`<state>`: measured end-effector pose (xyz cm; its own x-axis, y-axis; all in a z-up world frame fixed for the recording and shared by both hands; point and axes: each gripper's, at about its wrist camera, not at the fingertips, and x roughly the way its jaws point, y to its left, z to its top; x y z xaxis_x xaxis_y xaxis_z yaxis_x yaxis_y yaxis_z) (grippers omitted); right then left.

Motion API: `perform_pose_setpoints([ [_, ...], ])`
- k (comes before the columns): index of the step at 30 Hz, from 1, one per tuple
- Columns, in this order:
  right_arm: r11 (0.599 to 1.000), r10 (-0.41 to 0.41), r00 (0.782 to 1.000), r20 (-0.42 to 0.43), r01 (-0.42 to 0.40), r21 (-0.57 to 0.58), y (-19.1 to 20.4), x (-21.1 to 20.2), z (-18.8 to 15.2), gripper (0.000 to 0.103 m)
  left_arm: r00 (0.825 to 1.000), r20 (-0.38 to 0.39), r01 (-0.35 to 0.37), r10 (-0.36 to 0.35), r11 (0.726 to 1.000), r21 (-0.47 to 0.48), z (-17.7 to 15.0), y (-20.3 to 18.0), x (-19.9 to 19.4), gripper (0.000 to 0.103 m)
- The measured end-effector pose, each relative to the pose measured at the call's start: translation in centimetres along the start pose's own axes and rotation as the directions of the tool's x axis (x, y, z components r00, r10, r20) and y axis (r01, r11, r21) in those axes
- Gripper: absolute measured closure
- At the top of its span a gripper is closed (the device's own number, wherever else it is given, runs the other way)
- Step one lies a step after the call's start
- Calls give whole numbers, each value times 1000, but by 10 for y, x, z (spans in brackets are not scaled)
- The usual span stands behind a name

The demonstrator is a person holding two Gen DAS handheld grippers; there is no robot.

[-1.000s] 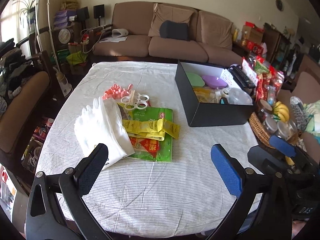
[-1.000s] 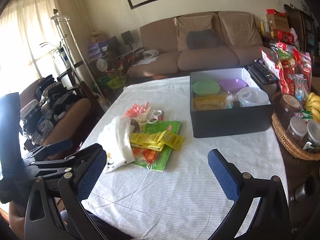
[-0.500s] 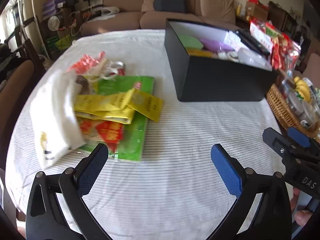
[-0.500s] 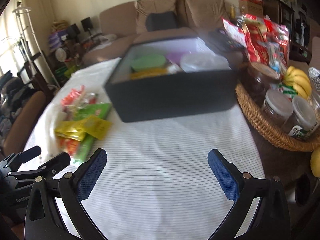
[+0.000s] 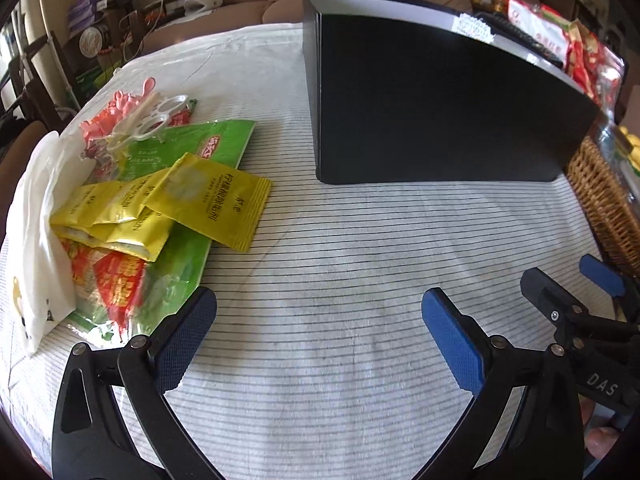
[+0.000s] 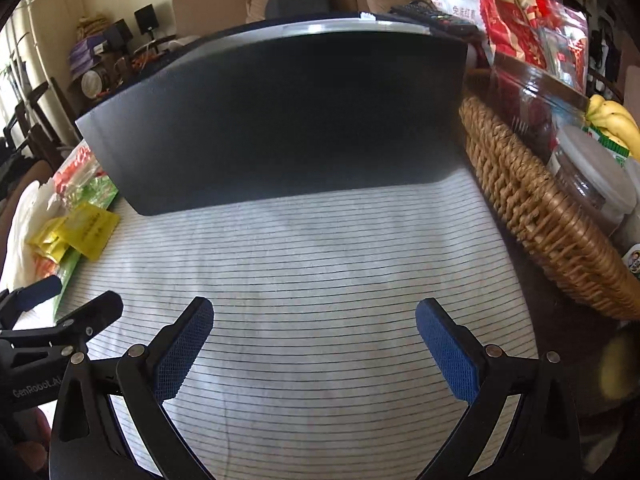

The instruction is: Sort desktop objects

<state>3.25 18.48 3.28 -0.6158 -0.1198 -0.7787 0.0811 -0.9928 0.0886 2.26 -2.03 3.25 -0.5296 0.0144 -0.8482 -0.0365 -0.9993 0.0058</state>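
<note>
Both claws low over the desk, nothing picked up yet

My left claw [image 5: 318, 322] and right claw [image 6: 314, 330] are both spread wide and empty; I reckon next I swing left onto the yellow sachets [image 5: 208, 200] on the green packet [image 5: 180, 256], beside the black box [image 5: 440, 108].

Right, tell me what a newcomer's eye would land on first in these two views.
The big black box dominates, standing on the striped tablecloth straight ahead of both open grippers, left gripper and right gripper. Next comes the bright heap to the left: yellow sachets lying on a green packet, with a white glove alongside. On the right, a wicker basket holds jars and bananas.
</note>
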Motion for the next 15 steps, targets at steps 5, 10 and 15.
perform_pose_setpoints([
  [5, 1000, -4, 1000, 21, 4, -7, 1, 4, 0, 0, 1000, -15, -27, 26, 1000, -13, -2, 1, 12, 0],
  [10, 1000, -18, 1000, -10, 18, -4, 0, 14, -3, 0, 1000, 1, -20, 20, 999, -31, -7, 5, 17, 0],
  [15, 1000, -23, 1000, -16, 22, -7, -3, 13, -4, 0, 999, 41, -24, 26, 999, -45, -12, 4, 16, 0],
])
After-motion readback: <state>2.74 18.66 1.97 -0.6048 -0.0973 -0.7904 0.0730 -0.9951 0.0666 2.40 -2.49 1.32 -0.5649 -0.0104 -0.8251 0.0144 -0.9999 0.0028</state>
